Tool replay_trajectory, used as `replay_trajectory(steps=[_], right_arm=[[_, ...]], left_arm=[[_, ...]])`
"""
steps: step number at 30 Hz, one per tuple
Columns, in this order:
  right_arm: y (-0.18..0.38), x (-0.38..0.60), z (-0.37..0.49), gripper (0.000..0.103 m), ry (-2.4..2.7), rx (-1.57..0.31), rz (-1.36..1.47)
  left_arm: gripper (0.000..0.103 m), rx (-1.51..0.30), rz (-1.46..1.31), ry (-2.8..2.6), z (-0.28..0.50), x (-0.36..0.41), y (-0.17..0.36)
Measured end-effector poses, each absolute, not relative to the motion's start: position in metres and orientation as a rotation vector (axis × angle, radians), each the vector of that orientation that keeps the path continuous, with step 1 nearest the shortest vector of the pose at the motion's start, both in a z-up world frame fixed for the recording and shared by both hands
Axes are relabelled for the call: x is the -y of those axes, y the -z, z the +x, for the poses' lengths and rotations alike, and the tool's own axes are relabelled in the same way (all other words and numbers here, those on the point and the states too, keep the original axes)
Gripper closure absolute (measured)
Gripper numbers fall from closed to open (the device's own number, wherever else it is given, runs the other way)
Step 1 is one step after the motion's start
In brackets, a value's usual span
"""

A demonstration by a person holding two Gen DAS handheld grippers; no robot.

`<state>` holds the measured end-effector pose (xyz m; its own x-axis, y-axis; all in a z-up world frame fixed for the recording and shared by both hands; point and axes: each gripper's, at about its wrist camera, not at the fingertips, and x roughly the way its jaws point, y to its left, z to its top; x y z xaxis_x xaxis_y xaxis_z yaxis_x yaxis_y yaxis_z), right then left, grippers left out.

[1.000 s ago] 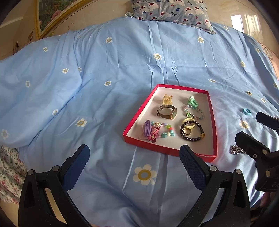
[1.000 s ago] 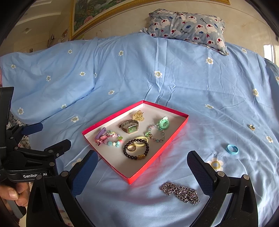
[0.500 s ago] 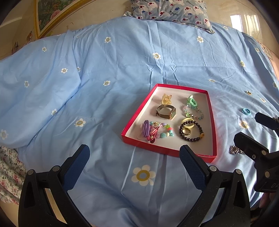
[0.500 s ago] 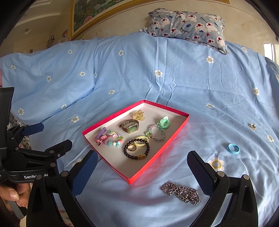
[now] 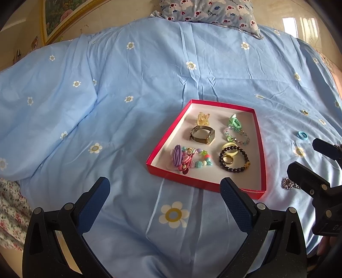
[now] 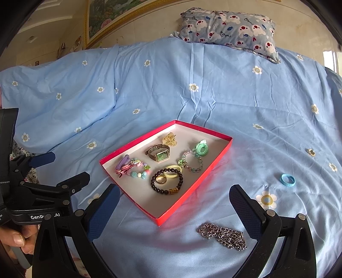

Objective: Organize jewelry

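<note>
A red tray (image 5: pixel 263 162) (image 6: pixel 215 164) lies on the blue bedspread and holds a watch (image 6: pixel 159 154), a dark bead bracelet (image 6: pixel 167 181), a gold ring (image 6: pixel 160 179) and several colourful pieces. Outside the tray lie a silver chain (image 6: pixel 223 233) (image 5: pixel 288 184), a blue hair tie (image 6: pixel 287 179) (image 5: pixel 301 135) and a small gold piece (image 6: pixel 311 152). My left gripper (image 5: pixel 165 205) is open, short of the tray's near edge. My right gripper (image 6: pixel 174 210) is open too, with the chain between its fingers and slightly ahead. Neither holds anything.
A patterned pillow (image 6: pixel 228 27) rests at the head of the bed, below a framed picture (image 6: pixel 106 17). The bedspread (image 6: pixel 149 89) is bunched up on the left. A hand (image 6: pixel 15 239) holds the left gripper's handle at the bed's edge.
Both views have drifted slightly; the tray sits a little lower-left in the left wrist view. Both grippers stay open and nothing was picked up.
</note>
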<state>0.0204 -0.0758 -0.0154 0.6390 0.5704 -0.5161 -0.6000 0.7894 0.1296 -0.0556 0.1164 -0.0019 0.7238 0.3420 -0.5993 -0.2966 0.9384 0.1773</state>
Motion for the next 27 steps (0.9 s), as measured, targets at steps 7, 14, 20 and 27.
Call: replay_trajectory(steps=[7,14,20,27], right_arm=[[0.017,0.079,0.024,0.0,-0.666,-0.576,-0.048],[0.017,0.082,0.027,0.0,-0.664,-0.582,-0.042],[0.02,0.084,0.032,0.0,-0.662,-0.594,-0.036],[0.023,0.084,0.036,0.0,-0.664,-0.606,-0.034]], left_arm=[[0.0,-0.679,0.074,-0.35,-0.053,-0.116,0.002],[0.0,-0.686,0.074,-0.344,-0.049,-0.116,0.004],[0.0,-0.698,0.074,-0.339,-0.044,-0.115,0.006],[0.0,-0.705,0.073,-0.339,-0.04,-0.114,0.008]])
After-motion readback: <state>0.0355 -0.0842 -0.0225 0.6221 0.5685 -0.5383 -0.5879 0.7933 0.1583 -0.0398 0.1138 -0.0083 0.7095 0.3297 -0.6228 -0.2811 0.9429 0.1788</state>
